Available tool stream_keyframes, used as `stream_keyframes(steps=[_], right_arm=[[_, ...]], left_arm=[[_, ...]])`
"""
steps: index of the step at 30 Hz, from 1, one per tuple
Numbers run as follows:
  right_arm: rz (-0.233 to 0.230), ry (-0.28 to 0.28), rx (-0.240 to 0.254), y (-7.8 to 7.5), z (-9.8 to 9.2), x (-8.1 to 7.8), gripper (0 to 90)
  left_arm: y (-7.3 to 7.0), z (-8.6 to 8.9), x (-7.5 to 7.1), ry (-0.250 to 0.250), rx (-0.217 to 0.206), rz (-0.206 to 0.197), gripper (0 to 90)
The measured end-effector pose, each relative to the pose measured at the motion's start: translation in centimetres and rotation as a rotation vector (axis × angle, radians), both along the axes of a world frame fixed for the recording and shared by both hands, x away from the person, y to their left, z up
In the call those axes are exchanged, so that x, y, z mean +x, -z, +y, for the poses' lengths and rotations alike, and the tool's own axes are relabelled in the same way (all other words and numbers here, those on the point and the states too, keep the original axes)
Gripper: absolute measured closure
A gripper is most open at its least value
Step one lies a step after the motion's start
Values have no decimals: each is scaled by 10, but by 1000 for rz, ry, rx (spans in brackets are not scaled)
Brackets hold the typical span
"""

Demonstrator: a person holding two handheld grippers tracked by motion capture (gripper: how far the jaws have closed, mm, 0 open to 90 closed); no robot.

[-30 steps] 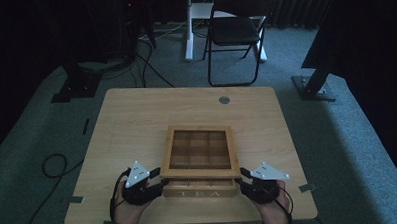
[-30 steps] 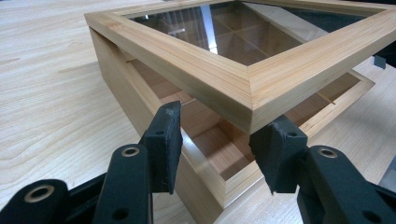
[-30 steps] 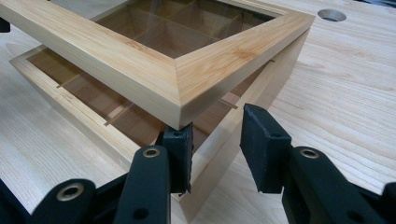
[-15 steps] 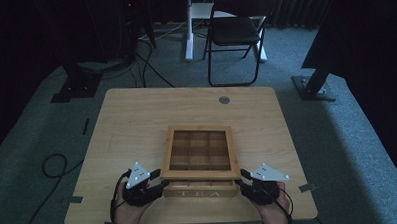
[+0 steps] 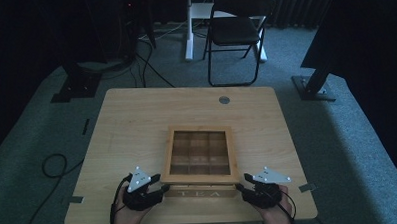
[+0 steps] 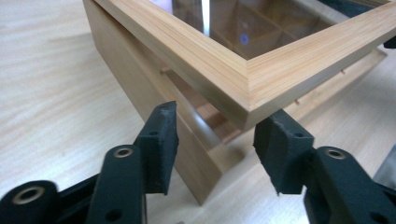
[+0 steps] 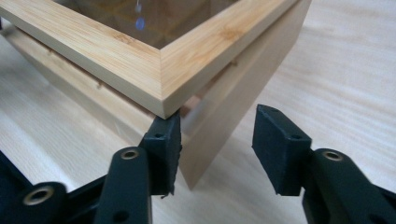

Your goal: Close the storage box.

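With its glass lid [image 5: 200, 153] lifted at the front, the tea box [image 5: 201, 192] sits at the table's [image 5: 136, 119] near edge, wooden dividers inside; contents look empty, but glare hides most. Left gripper [image 6: 215, 140] and right gripper [image 7: 217, 140] have just been opening, jaws spread around the near lid corners, nothing pinched. Box's far side is cut off.

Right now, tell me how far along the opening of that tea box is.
Done: the lid is raised off the tea box at the front, a gap showing. In hand: the left gripper and right gripper sit at its front corners, jaws just opening, clamping nothing. Left: swinging the lid fully open.
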State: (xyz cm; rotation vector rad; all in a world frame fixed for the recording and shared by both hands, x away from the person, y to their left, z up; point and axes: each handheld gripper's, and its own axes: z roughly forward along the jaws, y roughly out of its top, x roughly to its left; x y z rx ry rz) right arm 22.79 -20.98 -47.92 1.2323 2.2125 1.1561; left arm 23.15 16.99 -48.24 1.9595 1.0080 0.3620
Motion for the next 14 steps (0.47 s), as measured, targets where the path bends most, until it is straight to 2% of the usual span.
stream_keyframes(steps=[2, 4, 6, 7, 8, 9, 10, 11, 12, 14], right_arm=[[15, -6, 0, 3, -2, -1, 487], [18, -27, -1, 3, -4, -3, 433], [22, -55, -25, 4, -4, -5, 407], [22, -78, -52, 5, -2, -7, 399], [9, -103, -16, 4, -3, -11, 404], [4, -113, 0, 1, -4, -14, 404], [-14, -106, 3, -2, -7, -15, 403], [-14, -106, 3, -2, -7, -15, 403], [-35, -79, 18, -6, -13, -14, 398], [-41, -67, 21, -6, -14, -13, 395]], left_arm=[[1, 2, -3, 13, -26, 3, 463], [1, 2, -5, 23, 1, 0, 441], [0, 6, -6, 30, -36, 10, 434], [-3, 9, -10, 37, -44, -9, 434], [-6, 12, -11, 35, -38, -23, 433], [-8, 15, -12, 25, -41, -25, 432], [-8, 15, -12, 25, -41, -25, 432], [-10, 19, -10, 7, -52, -26, 432], [-11, 22, -7, -21, -50, -31, 433], [-12, 23, -6, -30, -48, -37, 432]])
